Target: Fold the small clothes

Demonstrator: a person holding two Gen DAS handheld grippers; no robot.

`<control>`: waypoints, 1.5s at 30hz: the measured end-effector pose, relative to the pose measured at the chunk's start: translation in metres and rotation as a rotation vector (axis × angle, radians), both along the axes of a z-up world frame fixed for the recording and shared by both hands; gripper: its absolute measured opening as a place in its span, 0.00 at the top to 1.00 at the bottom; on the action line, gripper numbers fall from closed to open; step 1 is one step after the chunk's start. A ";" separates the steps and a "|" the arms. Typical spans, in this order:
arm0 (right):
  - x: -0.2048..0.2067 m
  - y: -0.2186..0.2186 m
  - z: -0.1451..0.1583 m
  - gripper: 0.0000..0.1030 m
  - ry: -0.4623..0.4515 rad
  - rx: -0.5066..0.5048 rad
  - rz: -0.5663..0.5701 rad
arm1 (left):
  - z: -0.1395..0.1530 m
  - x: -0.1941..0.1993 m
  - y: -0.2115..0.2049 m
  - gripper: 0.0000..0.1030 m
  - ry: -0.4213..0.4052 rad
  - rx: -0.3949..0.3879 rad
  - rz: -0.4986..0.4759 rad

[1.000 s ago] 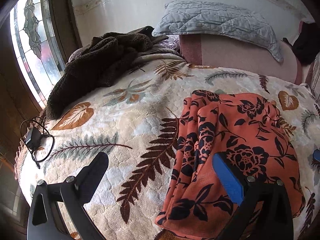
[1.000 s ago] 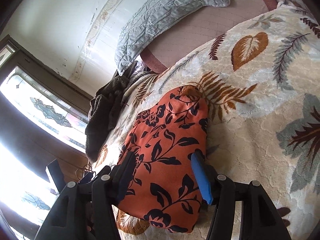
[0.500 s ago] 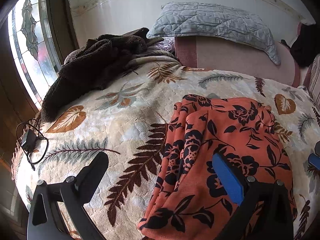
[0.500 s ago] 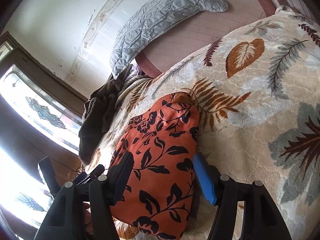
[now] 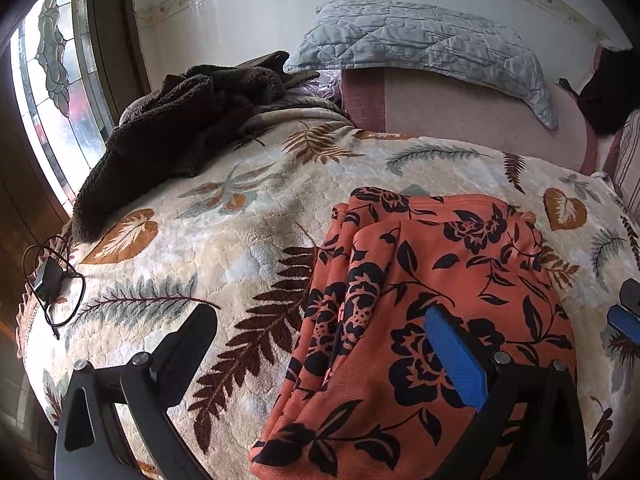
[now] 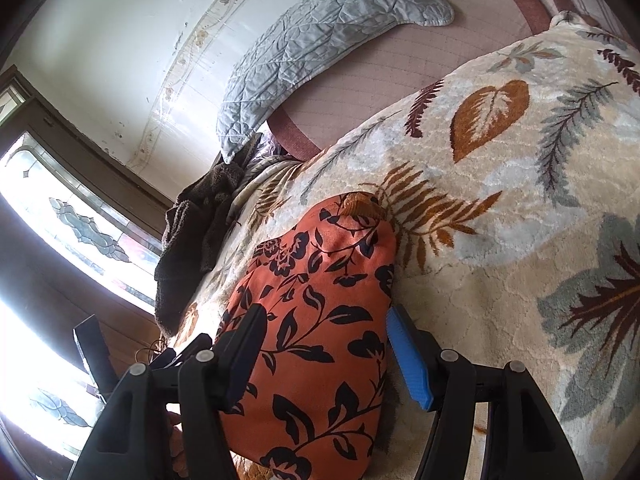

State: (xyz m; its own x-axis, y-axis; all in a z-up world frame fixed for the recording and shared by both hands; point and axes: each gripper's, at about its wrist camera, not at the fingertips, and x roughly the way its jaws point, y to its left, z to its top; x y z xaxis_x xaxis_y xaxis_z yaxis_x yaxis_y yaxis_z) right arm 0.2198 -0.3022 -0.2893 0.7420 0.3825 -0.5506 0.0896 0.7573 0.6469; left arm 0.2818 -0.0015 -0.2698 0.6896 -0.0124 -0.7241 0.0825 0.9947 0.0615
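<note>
An orange garment with a black flower print (image 5: 432, 280) lies folded on the leaf-patterned blanket (image 5: 224, 240); it also shows in the right wrist view (image 6: 320, 320). My left gripper (image 5: 320, 332) is open and empty above the garment's left edge. My right gripper (image 6: 324, 344) is open and empty, its jaws standing either side of the garment's near end. The right gripper's tip shows at the right edge of the left wrist view (image 5: 626, 312).
A dark brown fleece (image 5: 176, 124) is heaped at the back left. A grey quilted pillow (image 5: 420, 44) leans on a pink bolster (image 5: 460, 108). A black charger with cable (image 5: 50, 284) lies at the bed's left edge. A stained-glass window (image 5: 56, 80) is at left.
Both grippers have drawn back a little from the garment, which now shows more fully and lies flatter. Both stay open.
</note>
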 end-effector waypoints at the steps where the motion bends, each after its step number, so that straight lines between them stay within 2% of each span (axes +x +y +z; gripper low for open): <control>1: 0.001 0.000 -0.001 0.36 0.001 -0.003 -0.002 | 0.000 0.000 -0.001 0.00 0.001 0.001 -0.001; 22: 0.016 -0.001 -0.005 0.36 0.010 0.010 0.004 | -0.014 0.009 -0.015 0.00 0.042 0.004 -0.006; 37: 0.045 0.004 -0.020 0.36 0.049 0.037 0.018 | -0.021 0.015 -0.018 0.00 0.067 -0.006 -0.007; 40: 0.058 0.012 -0.030 0.36 0.107 -0.004 0.031 | -0.027 0.017 -0.020 0.00 0.079 0.010 -0.006; 43: 0.078 0.016 -0.060 0.35 0.253 0.052 0.080 | -0.037 0.019 -0.023 0.00 0.113 0.034 -0.011; 45: 0.081 0.012 -0.064 0.35 0.263 0.094 0.060 | -0.039 0.019 -0.023 0.00 0.116 0.030 -0.011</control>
State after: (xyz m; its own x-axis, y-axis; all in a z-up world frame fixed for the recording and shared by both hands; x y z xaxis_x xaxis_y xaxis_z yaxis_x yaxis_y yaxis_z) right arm 0.3008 -0.2898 -0.3532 0.5532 0.4796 -0.6811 0.2207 0.7041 0.6750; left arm 0.3009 -0.0243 -0.3083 0.6011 0.0034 -0.7992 0.1022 0.9915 0.0810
